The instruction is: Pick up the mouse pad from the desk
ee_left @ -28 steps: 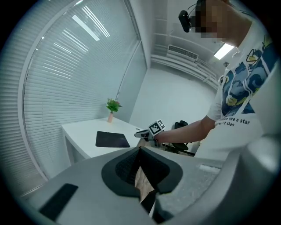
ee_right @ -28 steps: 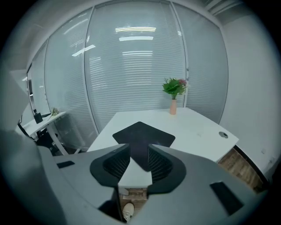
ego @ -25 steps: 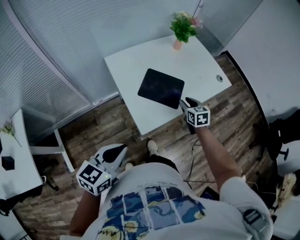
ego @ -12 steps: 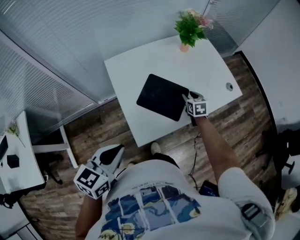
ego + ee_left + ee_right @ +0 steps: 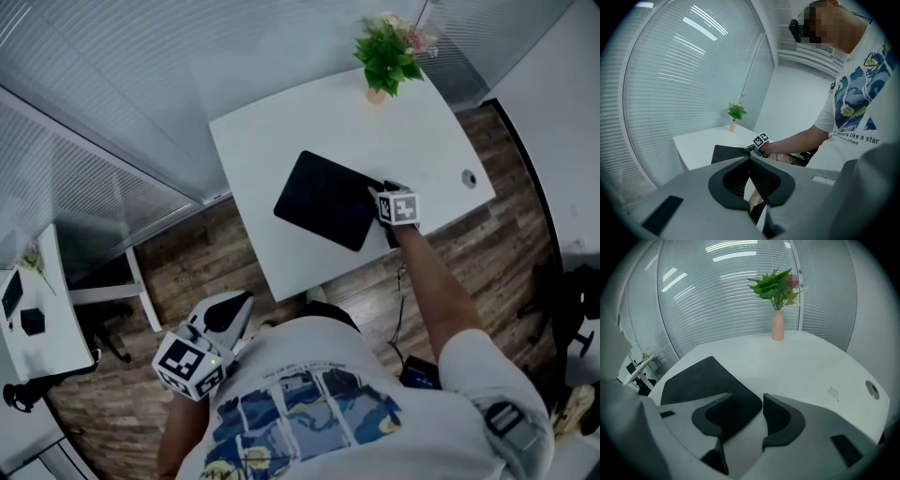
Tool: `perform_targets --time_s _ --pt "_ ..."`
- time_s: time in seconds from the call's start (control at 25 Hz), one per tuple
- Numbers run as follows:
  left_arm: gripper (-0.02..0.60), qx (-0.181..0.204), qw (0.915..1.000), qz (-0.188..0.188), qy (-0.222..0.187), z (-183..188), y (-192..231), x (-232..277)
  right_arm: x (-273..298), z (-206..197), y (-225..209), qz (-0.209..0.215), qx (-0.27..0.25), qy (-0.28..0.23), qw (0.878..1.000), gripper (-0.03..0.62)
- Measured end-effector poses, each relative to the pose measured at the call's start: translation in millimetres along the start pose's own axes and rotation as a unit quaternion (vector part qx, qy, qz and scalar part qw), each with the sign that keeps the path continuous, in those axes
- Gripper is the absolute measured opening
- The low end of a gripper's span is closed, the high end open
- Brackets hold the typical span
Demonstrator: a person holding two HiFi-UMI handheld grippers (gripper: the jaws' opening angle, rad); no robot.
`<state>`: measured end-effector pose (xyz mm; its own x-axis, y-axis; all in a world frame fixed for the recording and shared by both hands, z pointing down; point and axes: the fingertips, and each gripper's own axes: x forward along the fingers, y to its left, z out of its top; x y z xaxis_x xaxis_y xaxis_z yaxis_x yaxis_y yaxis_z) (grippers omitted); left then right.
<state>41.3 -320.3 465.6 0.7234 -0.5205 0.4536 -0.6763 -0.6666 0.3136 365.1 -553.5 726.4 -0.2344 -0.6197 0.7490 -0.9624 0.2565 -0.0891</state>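
Black ribbed pads line our right gripper (image 5: 761,399). Its jaws are opening, and the near rounded corner of the mouse pad (image 5: 701,378) shows between them, with neither pad pressing on it. That one mouse pad is a thin, dark, matte rectangle with rounded corners. It lies flat and skewed on the desk (image 5: 801,362), towards its front right edge.

Our left gripper (image 5: 750,157) hangs low beside our body, well apart from the desk, with its jaws together on nothing.

We see a smooth white desk top with bare surface all around the pad. One round grommet (image 5: 872,389) sits near its right edge, and one slim pink vase (image 5: 777,324) of green leaves and pale flowers stands upright at the far side.

Curved walls of pale horizontal blinds (image 5: 112,112) wrap around behind the desk. Below it, the floor (image 5: 206,253) is brown wood planking. A second white table (image 5: 42,323) stands off to the left of the head view, carrying a few small dark items that are too small to identify.
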Motion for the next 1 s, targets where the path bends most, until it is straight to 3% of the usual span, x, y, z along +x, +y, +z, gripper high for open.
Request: perform_targets --time_s 0.2,0.48,1.0 --pt "0.003 0.002 1.0000 -0.004 0.002 3.8 2.3 5.7 -1.1 -0.4 2.8 0.004 0.001 -0.005 1.000 0.171" --pt "0.003 0.009 0.9999 -0.010 0.001 1.7 4.0 1.4 -1.9 -1.0 18.2 -0.005 -0.030 -0.006 1.000 0.046" --pt "0.003 0.012 0.9994 -0.026 -0.019 -6.3 8.0 -36.1 -41.6 28.4 50.1 -0.015 -0.053 -0.040 0.998 0.028"
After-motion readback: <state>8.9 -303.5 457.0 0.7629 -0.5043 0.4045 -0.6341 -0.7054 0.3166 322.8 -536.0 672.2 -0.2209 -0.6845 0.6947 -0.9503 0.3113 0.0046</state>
